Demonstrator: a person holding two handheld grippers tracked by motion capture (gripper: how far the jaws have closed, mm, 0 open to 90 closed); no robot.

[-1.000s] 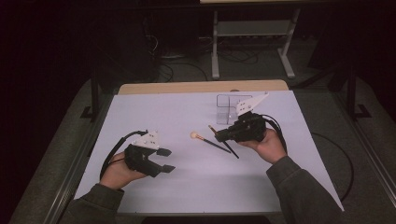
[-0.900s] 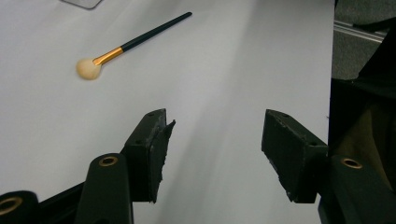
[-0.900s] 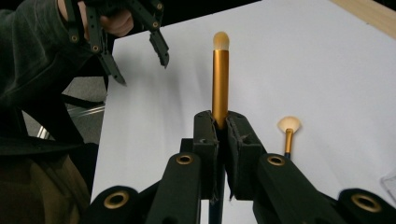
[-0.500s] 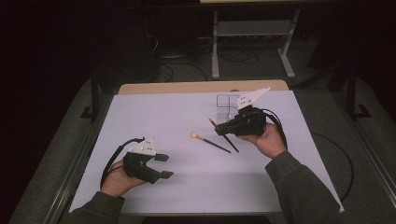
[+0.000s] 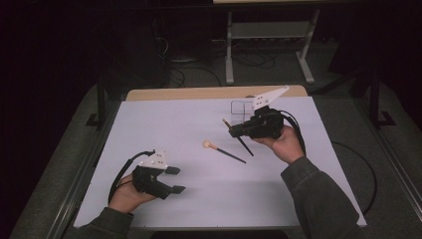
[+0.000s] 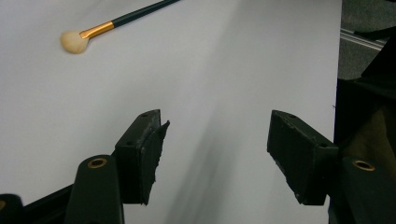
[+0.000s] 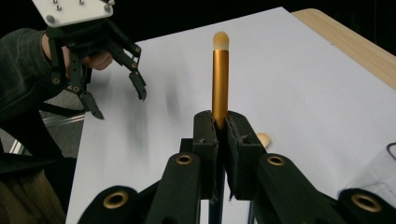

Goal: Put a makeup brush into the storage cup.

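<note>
**Left gripper drops back, jaws widening**

Left gripper [image 5: 171,180] has sunk toward the near table edge, its empty jaws just opening. Right gripper [image 7: 222,135] clamps a gold-ferruled brush [image 7: 220,79] near the clear holder [image 5: 241,110]; the second brush [image 5: 223,151] lies left of it. Tip the held brush upright before lowering.

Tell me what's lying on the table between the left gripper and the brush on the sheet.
Nothing: the high view shows bare white sheet between left gripper and brush.
</note>
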